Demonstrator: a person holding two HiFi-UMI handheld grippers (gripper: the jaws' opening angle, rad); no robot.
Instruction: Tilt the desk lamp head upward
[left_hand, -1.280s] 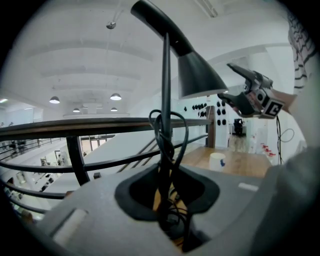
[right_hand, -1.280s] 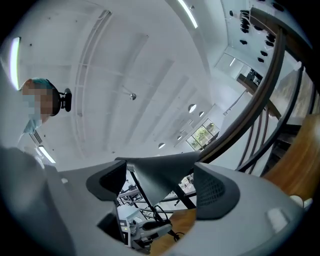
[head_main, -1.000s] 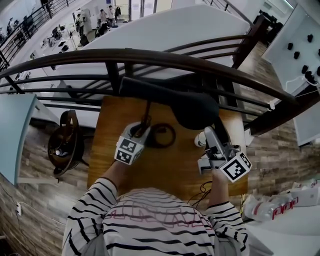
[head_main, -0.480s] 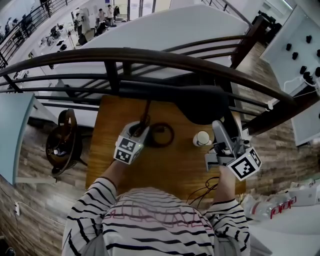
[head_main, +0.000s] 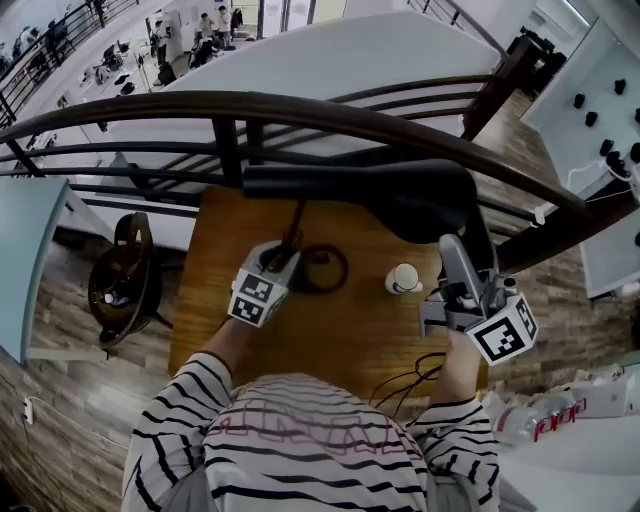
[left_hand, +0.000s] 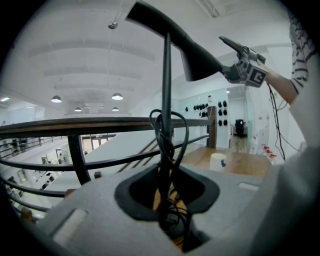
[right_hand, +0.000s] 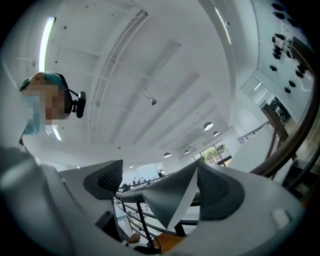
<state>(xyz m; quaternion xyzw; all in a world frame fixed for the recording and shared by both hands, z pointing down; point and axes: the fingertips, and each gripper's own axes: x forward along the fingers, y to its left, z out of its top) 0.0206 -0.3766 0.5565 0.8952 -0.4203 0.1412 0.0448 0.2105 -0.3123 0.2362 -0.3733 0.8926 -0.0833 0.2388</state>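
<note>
In the head view, the left gripper (head_main: 281, 262) is clamped low on the lamp pole (head_main: 297, 225). The lamp head (head_main: 400, 195) lies ahead of the right gripper (head_main: 453, 252) and a cup (head_main: 403, 278) stands just to its left.

In the left gripper view, the jaws close round the pole (left_hand: 166, 100), with the lamp head (left_hand: 192, 52) high above.

In the right gripper view, the jaws stand wide apart, having just been opening. The lamp head's (right_hand: 170, 200) edge sits between them, against the right pad (right_hand: 220, 187).
</note>
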